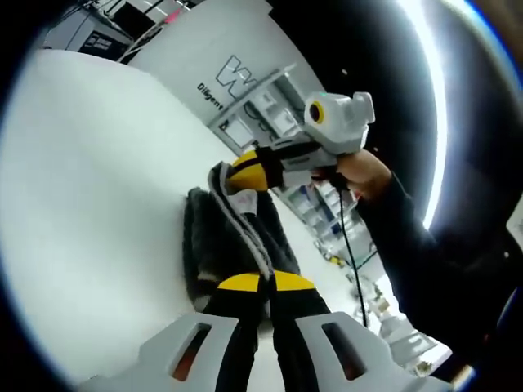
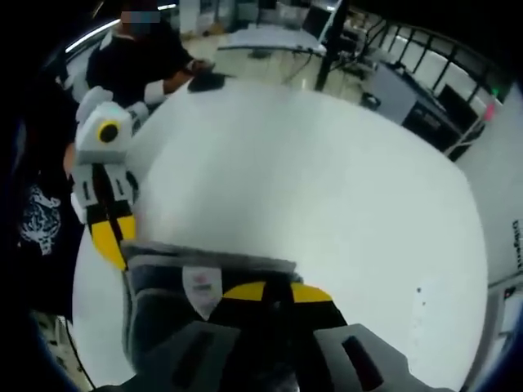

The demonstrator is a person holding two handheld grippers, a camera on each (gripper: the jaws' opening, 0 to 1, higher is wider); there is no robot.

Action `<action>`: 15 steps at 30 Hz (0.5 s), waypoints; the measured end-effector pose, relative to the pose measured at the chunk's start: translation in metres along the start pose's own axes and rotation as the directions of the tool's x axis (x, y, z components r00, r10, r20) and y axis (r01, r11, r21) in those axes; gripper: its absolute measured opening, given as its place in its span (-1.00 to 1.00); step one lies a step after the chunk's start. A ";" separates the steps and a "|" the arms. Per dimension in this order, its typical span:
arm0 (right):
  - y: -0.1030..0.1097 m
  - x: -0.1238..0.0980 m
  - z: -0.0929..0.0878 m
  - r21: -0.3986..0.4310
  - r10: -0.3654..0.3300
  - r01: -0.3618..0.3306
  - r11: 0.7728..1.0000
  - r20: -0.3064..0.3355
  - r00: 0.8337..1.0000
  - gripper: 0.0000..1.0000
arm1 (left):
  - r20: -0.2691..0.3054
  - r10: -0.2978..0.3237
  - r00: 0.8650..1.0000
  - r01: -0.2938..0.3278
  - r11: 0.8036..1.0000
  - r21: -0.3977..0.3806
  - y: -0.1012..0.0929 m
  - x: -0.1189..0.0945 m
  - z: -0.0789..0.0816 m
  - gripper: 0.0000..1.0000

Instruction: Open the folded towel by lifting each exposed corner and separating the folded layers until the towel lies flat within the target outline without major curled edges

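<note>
The towel point(image 1: 225, 245) lies on the table point(image 1: 90, 188) — held between both grippers, one at each end.

R gripper point(image 2: 266, 296) jaws shut on towel point(image 2: 163, 310); L gripper point(image 2: 114, 245) at its edge.

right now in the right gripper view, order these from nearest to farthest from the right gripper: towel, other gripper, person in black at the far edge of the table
1. towel: at the right gripper tips, jaws closed on its fold.
2. left gripper: to the left, at the towel's far-left corner.
3. person: top left, across the white table, plainly farthest.
</note>
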State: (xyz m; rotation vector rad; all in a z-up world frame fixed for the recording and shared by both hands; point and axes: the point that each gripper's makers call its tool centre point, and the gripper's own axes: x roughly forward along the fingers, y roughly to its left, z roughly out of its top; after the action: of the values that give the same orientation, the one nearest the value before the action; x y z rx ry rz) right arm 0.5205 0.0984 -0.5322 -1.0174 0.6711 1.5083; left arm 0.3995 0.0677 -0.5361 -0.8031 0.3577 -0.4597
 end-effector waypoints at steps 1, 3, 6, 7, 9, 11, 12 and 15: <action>0.000 -0.001 0.000 0.003 -0.001 0.001 1.000 0.002 1.000 -0.91 | 0.002 -0.006 1.000 0.006 1.000 0.001 -0.002 0.000 0.001 -0.99; -0.002 -0.004 0.001 0.007 -0.004 0.004 1.000 0.007 1.000 -0.91 | 0.005 -0.016 1.000 0.016 1.000 0.006 -0.007 0.001 0.004 -0.99; -0.003 -0.010 0.002 0.016 -0.008 0.007 1.000 0.018 1.000 -0.91 | 0.005 -0.025 1.000 0.025 1.000 0.014 -0.011 0.002 0.005 -0.99; -0.004 -0.011 0.003 0.014 -0.011 0.010 1.000 0.019 1.000 -0.91 | 0.005 -0.027 1.000 0.027 1.000 0.016 -0.012 0.002 0.005 -0.99; -0.003 -0.014 0.002 0.012 -0.015 0.015 1.000 0.021 1.000 -0.91 | 0.004 -0.030 1.000 0.030 0.999 0.014 -0.013 0.002 0.004 -0.99; -0.001 -0.016 0.003 0.007 -0.018 0.018 1.000 0.025 1.000 -0.91 | 0.004 -0.033 0.999 0.033 0.999 0.013 -0.016 0.002 0.003 -0.99; -0.001 -0.017 0.003 0.005 -0.019 0.019 1.000 0.028 0.999 -0.91 | 0.004 -0.034 0.999 0.034 0.999 0.015 -0.017 0.002 0.002 -0.99; 0.002 -0.018 0.004 0.003 -0.022 0.021 1.000 0.034 0.999 -0.91 | 0.007 -0.036 0.999 0.036 0.999 0.020 -0.020 0.001 0.003 -0.99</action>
State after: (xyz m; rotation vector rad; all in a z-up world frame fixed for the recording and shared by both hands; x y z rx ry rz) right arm 0.5177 0.0925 -0.5147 -0.9920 0.6364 1.5022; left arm 0.3971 0.0568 -0.5197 -0.7928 0.3323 -0.4933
